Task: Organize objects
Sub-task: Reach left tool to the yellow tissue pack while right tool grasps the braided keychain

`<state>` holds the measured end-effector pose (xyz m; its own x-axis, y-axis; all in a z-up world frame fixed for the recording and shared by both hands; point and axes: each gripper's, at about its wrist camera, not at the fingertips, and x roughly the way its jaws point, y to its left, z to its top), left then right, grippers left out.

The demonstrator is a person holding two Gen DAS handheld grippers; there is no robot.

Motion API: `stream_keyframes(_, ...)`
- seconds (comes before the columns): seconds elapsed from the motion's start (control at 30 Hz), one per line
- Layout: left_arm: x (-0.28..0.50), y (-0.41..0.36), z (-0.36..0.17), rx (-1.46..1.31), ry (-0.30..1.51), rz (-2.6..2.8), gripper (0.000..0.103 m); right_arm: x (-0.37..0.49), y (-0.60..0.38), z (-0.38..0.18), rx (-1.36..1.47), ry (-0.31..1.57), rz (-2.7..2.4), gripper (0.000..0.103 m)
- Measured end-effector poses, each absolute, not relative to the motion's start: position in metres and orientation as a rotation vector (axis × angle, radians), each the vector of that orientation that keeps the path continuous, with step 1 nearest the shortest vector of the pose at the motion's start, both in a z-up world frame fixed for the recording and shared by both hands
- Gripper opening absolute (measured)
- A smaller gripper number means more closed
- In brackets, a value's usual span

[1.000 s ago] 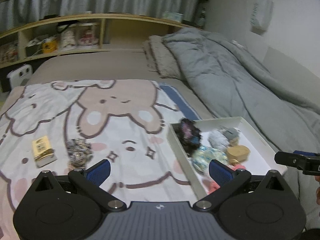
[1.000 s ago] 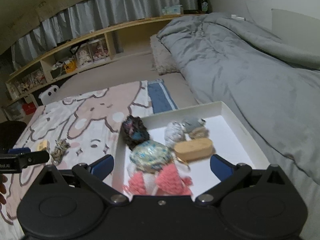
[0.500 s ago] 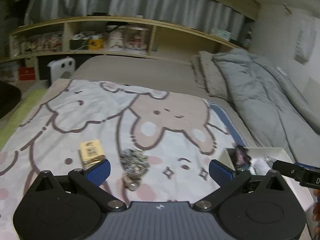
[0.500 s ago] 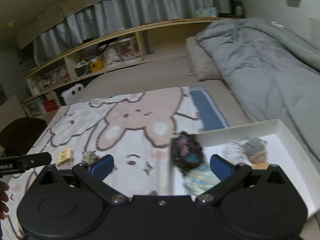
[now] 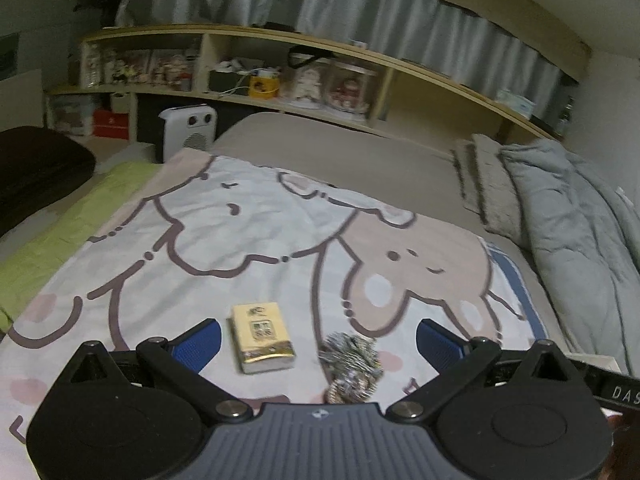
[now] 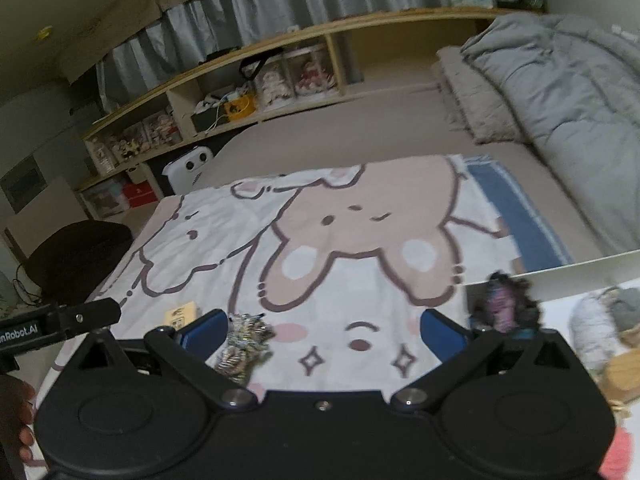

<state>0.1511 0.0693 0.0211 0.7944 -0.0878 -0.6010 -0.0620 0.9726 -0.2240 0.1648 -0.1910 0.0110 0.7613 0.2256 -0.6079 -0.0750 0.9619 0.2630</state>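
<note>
**Q:** What does your left wrist camera give you?

**Me:** My left claw [image 5: 318,338] hangs spread wide and empty over the cartoon blanket [image 5: 248,240]. The gold packet [image 5: 264,336] lies between my fingers, nearer the left one. The silvery scrunchie [image 5: 352,364] sits just beside it, toward my right finger. They lie close together, so closing from here could, I think, catch both or shove the packet sideways on the soft cloth. Ahead of the claw the blanket is bare; its edge drops off to my left, by the green sheet [image 5: 68,224].

**Q:** And the right wrist camera?

**Me:** My right claw [image 6: 322,330] is also spread and holding nothing. The same scrunchie [image 6: 242,346] lies just inside its left finger, the packet [image 6: 182,314] beyond that finger. The white tray [image 6: 608,260] with the dark scrunchie [image 6: 506,306] and other sorted items sits off my right finger. My left claw's tip pokes in at the far left, so both claws going for the scrunchie could collide. Open blanket lies straight ahead.
</note>
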Motion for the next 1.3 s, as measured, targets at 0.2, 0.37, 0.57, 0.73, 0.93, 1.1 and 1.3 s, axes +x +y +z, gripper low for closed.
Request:
stream_keyframes(0.2, 0.17, 0.085, 0.007, -0.278, 0.675, 0.035, 0.096, 0.192, -0.167, -0.009, 0.252, 0.746, 0.177, 0.103)
stream_keyframes(0.37, 0.185, 0.099, -0.009, -0.338, 0.697, 0.057, 0.087, 0.21, -0.155, -0.028, 0.299, 0.794, 0.172, 0.103)
stream_keyframes(0.57, 0.202, 0.111, -0.026, -0.403, 0.721, 0.066, 0.079, 0.231, -0.147, -0.056, 0.438, 0.882, 0.205, 0.095)
stream_keyframes(0.73, 0.216, 0.117, -0.039, -0.457, 0.742, 0.063, 0.077, 0.242, -0.136, -0.074, 0.521, 0.925, 0.236, 0.081)
stream_keyframes(0.93, 0.23, 0.117, -0.056, -0.482, 0.771, 0.062, 0.077, 0.252, -0.117, -0.091, 0.533, 0.983, 0.263, 0.066)
stream_keyframes(1.1, 0.239, 0.113, -0.068, -0.495, 0.798, 0.061, 0.077, 0.26, -0.11, -0.101, 0.516, 1.009, 0.249, 0.059)
stream_keyframes(1.3, 0.248, 0.106, -0.081, -0.487, 0.825, 0.071, 0.076, 0.263, -0.111, -0.106, 0.514, 1.022, 0.259, 0.04)
